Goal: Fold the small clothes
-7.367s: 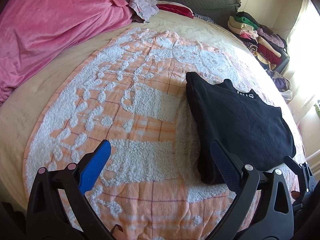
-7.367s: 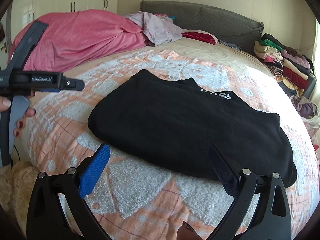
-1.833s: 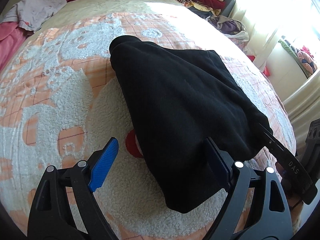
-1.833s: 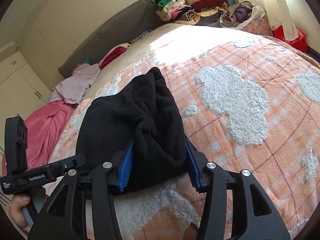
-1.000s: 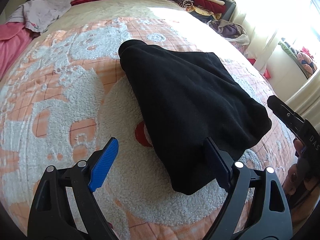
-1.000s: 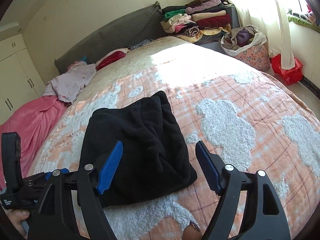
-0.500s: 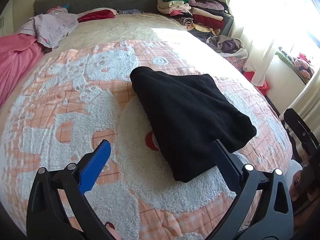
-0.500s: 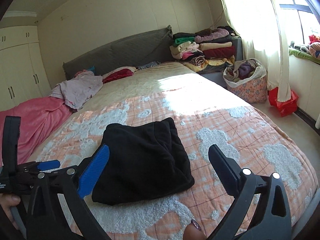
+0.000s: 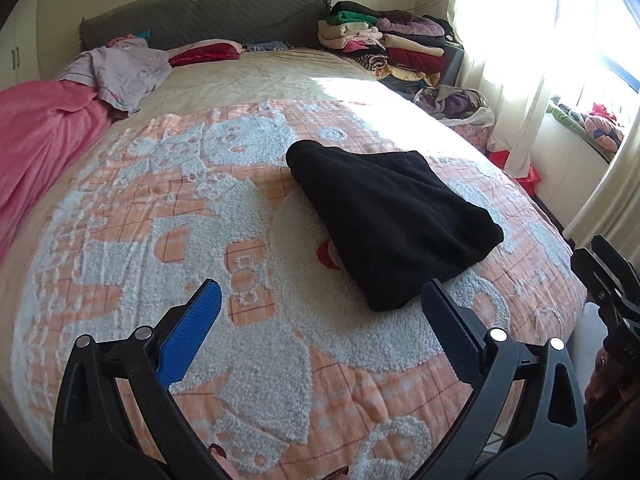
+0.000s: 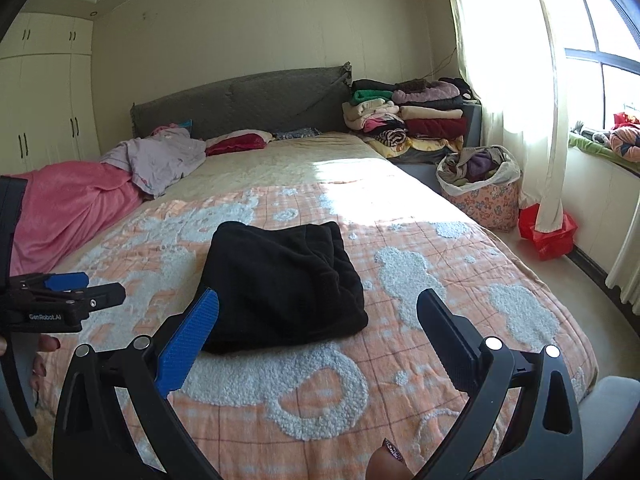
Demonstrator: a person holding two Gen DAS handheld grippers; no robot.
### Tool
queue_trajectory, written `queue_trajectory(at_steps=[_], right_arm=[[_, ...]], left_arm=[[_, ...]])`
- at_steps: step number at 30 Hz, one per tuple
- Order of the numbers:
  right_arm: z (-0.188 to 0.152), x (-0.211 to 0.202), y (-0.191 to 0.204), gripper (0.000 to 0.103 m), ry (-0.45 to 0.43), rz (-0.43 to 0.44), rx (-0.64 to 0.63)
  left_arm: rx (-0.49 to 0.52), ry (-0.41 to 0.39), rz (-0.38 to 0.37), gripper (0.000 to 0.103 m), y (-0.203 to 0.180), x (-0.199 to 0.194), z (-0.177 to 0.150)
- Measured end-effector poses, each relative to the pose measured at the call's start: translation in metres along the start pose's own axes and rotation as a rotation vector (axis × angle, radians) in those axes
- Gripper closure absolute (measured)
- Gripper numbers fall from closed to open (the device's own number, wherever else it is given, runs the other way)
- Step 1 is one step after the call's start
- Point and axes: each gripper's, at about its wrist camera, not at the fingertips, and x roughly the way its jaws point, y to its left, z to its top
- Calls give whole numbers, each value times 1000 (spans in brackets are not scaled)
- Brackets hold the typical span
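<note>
A black garment (image 9: 388, 216) lies folded into a compact bundle on the orange-and-white blanket (image 9: 160, 240); it also shows in the right wrist view (image 10: 280, 280). My left gripper (image 9: 320, 320) is open and empty, held above the blanket short of the bundle. My right gripper (image 10: 318, 320) is open and empty, pulled back and raised near the bed's foot. The left gripper also appears at the left edge of the right wrist view (image 10: 60, 300).
A pink blanket (image 10: 68, 212) and a lilac garment (image 10: 160, 160) lie at the bed's left. Folded clothes (image 10: 404, 120) are stacked beside the headboard. A floral basket (image 10: 480, 196) and a red bag (image 10: 548, 236) stand on the floor by the curtain.
The right gripper let go of the black bundle and opened. Both grippers drew back and rose away from it; the bundle stays folded on the blanket.
</note>
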Motion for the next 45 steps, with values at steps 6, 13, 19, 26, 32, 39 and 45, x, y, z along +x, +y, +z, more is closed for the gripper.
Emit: queue_trajectory(at_steps=[6, 13, 19, 26, 32, 39, 45], right_arm=[[-19, -9, 3, 4, 32, 16, -1], [-53, -1, 9, 4, 125, -3, -12], [-72, 7, 12, 4, 175, 12, -2], [-71, 6, 14, 4, 169, 14, -8], [-70, 5, 15, 4, 167, 17, -6], [-69, 3, 14, 4, 163, 11, -6], [-68, 2, 13, 4, 160, 9, -5]], left_arm=[[-4, 13, 24, 9, 1, -4, -26], [-21, 15, 37, 9, -2, -2, -50], [-39, 34, 40, 9, -4, 1, -62], [-42, 44, 57, 9, -3, 4, -64], [-58, 51, 63, 9, 0, 4, -65], [-64, 56, 78, 9, 2, 4, -66], [-56, 69, 91, 9, 0, 6, -67]])
